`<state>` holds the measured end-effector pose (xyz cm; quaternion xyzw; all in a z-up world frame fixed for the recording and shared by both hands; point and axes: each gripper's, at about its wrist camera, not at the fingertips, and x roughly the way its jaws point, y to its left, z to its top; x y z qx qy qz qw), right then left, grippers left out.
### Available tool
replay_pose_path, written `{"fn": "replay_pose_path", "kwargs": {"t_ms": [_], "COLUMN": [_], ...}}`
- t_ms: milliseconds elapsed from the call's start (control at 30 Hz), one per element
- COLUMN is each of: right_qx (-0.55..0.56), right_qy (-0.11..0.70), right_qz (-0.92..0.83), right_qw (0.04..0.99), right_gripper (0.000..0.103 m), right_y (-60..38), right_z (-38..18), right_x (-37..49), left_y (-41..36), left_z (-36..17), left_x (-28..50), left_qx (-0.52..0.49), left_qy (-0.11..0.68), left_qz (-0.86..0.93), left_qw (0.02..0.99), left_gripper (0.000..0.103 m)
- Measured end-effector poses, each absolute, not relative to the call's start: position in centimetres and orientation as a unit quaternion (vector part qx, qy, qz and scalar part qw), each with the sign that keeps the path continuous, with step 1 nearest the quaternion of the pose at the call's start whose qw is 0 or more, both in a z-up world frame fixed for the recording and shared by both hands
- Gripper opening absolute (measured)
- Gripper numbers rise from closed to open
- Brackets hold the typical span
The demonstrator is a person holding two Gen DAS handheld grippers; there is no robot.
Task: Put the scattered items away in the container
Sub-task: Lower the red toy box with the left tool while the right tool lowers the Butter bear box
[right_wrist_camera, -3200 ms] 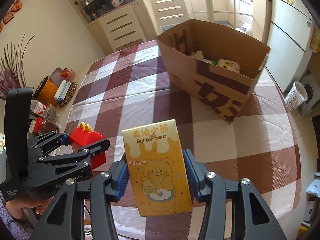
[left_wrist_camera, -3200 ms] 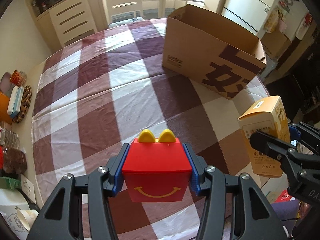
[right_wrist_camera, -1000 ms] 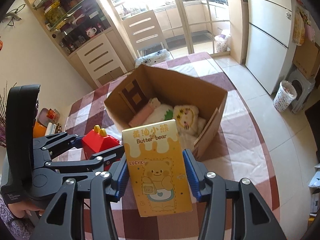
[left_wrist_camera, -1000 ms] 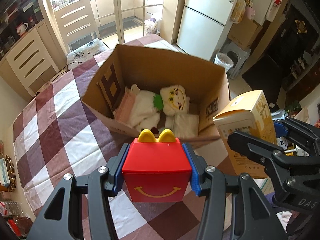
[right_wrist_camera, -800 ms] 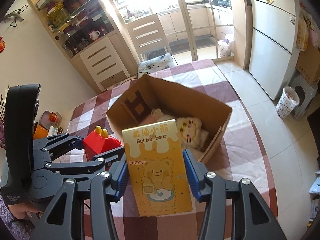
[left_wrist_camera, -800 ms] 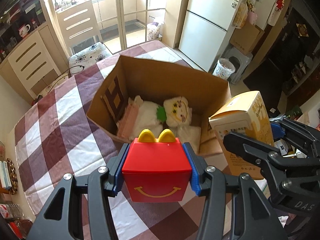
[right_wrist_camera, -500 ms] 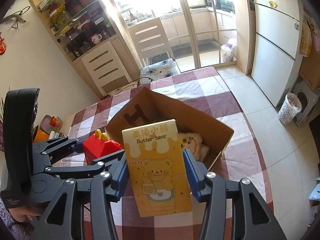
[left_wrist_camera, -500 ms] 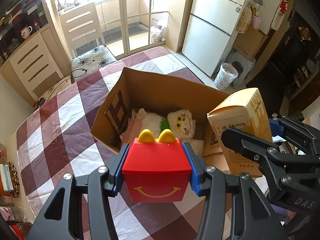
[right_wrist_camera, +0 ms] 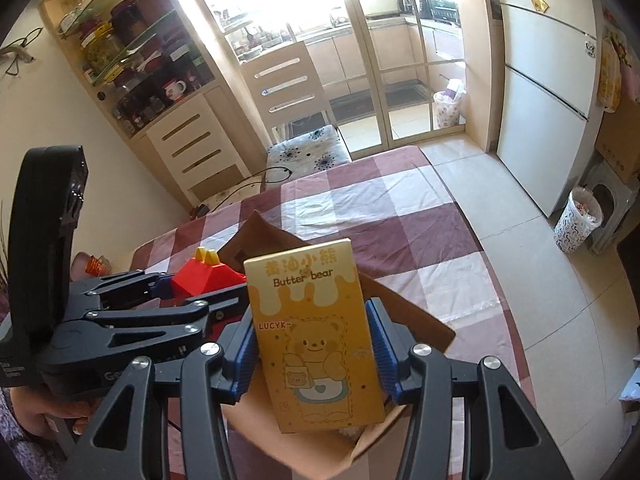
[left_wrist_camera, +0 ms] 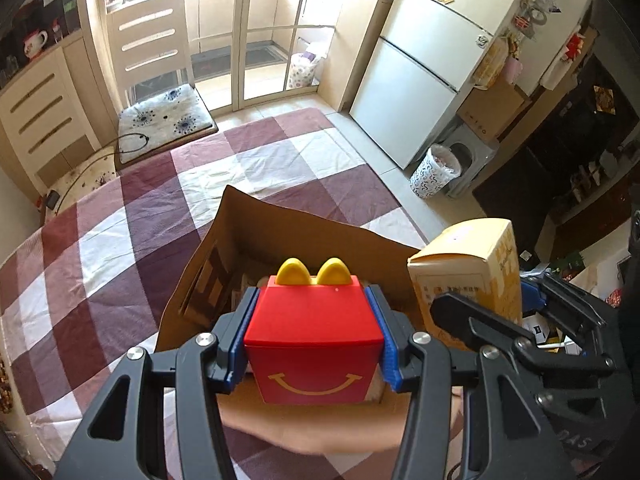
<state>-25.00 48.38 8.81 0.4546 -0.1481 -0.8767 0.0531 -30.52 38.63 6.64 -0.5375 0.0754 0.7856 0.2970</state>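
My left gripper (left_wrist_camera: 314, 340) is shut on a red toy meal box (left_wrist_camera: 314, 338) with yellow arches and a smile, held over the open cardboard box (left_wrist_camera: 280, 236). My right gripper (right_wrist_camera: 314, 350) is shut on a yellow "Butter bear" carton (right_wrist_camera: 316, 344), also above the cardboard box (right_wrist_camera: 408, 316). In the left wrist view the carton (left_wrist_camera: 468, 268) and the right gripper (left_wrist_camera: 500, 320) hang at the right. The right wrist view shows the red toy (right_wrist_camera: 208, 276) in the left gripper (right_wrist_camera: 176, 292) at the left. Both held things hide most of the box's inside.
The box stands on a table with a maroon and white checked cloth (left_wrist_camera: 120, 248). Beyond the far edge are a chair with a flowered cushion (left_wrist_camera: 164, 116), a fridge (left_wrist_camera: 424, 80) and a patterned bin (left_wrist_camera: 434, 170). A hand (right_wrist_camera: 60, 408) holds the left gripper.
Both grippers have travelled forward over the cardboard box with their loads. The soft toys inside, visible a second ago, are now hidden behind the red toy and the carton.
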Motion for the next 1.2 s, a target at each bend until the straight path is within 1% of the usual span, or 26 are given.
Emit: {"fn": "replay_pose_path", "kwargs": {"t_ms": [200, 500, 600, 700, 767, 933, 1200], "right_qx": [0.474, 0.507, 0.518, 0.522, 0.524, 0.528, 0.534], "right_qy": [-0.154, -0.125, -0.115, -0.087, -0.087, -0.076, -0.089], "right_qz": [-0.866, -0.851, -0.845, -0.846, -0.845, -0.844, -0.839], "right_qw": [0.050, 0.062, 0.065, 0.057, 0.058, 0.056, 0.055], "right_gripper": [0.051, 0.051, 0.051, 0.051, 0.051, 0.051, 0.052], "right_y": [48.1, 46.4, 46.1, 45.7, 45.7, 45.7, 45.9], "right_z": [6.5, 3.6, 2.7, 2.3, 2.1, 1.8, 1.7], "right_x": [-26.8, -27.1, -26.7, -26.5, -26.5, -26.5, -26.9], "left_y": [38.3, 37.3, 37.3, 37.6, 37.8, 37.9, 37.8], "left_z": [3.3, -0.2, -0.7, -0.9, -1.0, -1.2, -0.9], "left_x": [-32.1, -31.5, -31.1, -30.7, -30.5, -30.2, -30.2], "left_qx": [-0.560, -0.571, -0.565, -0.558, -0.555, -0.555, -0.556], "left_qy": [0.060, 0.089, 0.111, 0.133, 0.145, 0.151, 0.140], "left_qz": [0.775, 0.770, 0.772, 0.775, 0.775, 0.773, 0.774], "left_qw": [0.286, 0.272, 0.268, 0.267, 0.267, 0.267, 0.271], "left_gripper": [0.053, 0.053, 0.053, 0.053, 0.053, 0.053, 0.053]}}
